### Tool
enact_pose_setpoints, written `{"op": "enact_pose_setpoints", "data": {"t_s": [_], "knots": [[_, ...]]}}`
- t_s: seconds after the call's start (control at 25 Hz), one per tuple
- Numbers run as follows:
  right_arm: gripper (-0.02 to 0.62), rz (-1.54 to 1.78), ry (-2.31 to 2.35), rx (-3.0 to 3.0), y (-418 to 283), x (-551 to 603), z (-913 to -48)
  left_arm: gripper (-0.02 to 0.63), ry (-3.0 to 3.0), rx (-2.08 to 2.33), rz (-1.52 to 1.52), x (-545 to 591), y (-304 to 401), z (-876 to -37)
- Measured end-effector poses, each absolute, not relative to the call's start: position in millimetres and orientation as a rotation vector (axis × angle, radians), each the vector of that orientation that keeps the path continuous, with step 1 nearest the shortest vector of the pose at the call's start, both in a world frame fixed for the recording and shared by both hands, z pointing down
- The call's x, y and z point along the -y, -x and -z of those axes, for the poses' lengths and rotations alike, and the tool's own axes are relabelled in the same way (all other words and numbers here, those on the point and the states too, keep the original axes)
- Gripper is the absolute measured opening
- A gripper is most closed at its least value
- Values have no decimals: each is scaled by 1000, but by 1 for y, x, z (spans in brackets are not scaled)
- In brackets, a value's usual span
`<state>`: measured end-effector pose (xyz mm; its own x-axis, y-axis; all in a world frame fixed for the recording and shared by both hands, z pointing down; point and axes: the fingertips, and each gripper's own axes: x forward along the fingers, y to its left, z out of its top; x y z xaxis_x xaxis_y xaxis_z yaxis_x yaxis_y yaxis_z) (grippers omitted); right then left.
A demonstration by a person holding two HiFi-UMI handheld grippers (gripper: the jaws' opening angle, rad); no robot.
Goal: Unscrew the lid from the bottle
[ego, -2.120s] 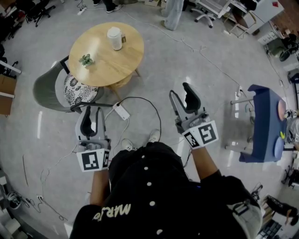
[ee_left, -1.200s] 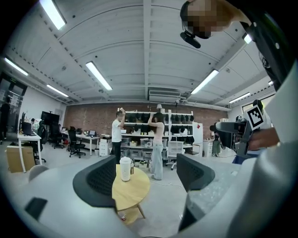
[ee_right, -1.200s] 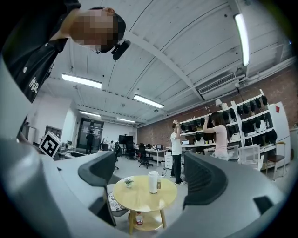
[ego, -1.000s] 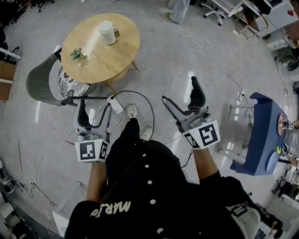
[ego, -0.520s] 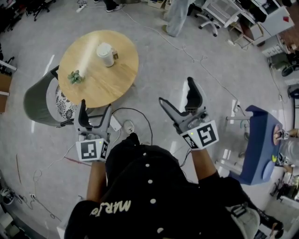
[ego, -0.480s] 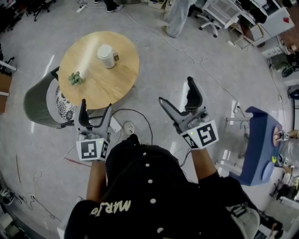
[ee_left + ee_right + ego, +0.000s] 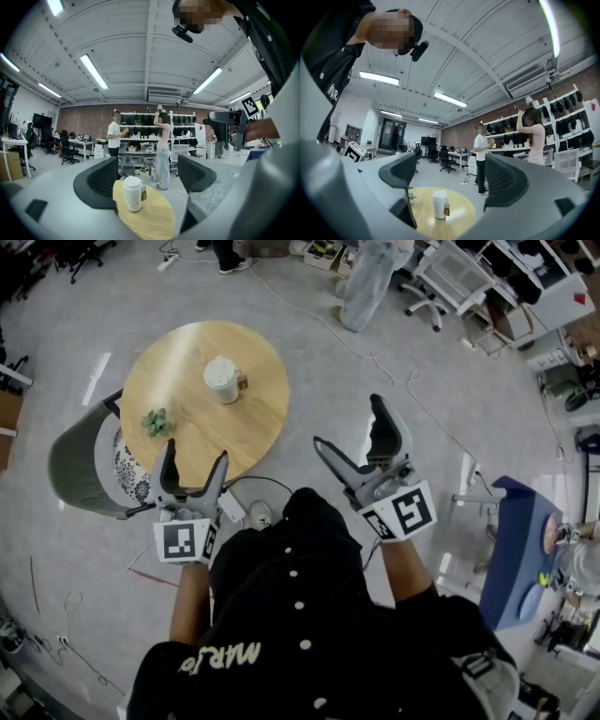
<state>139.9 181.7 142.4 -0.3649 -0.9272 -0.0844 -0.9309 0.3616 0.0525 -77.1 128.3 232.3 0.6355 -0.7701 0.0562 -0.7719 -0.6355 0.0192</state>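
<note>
One white bottle stood upright close to the middle of the round wooden table, its lid screwed on and a small brown tag hanging at its side; one small potted plant sat nearer the table's left edge, well apart from the bottle; nothing else lay on the table. Two grippers hung short of the table's near edge, over the floor: the left gripper was spread wide and held nothing, and the right gripper was likewise splayed and empty, farther off the table to the right. One grey chair was tucked against the table's left side, and one white power strip with its black cable lay just beside the table's near edge; one blue cart stood well away to the right of the table. Only the gripper views showed the bottle framed between each pair of parted jaws, and, beyond the table, two people standing at shelves against a brick wall; only the head view showed the chair, the strip and the cart. Bare floor lay open all round the table's far and right sides.
</note>
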Motion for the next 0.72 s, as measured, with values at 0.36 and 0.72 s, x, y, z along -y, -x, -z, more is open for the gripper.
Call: {"op": "enact_pose_setpoints", "data": {"t_s": [0.36,0.72], "knots": [[449,-92,1588,-2676,-169,-91,-158,388,-2738,1387,-82,-67,36,-247],[449,25,1316,-2883,-175,-1,-174,388,-2604,1543,-226,-8,7,-281]]}}
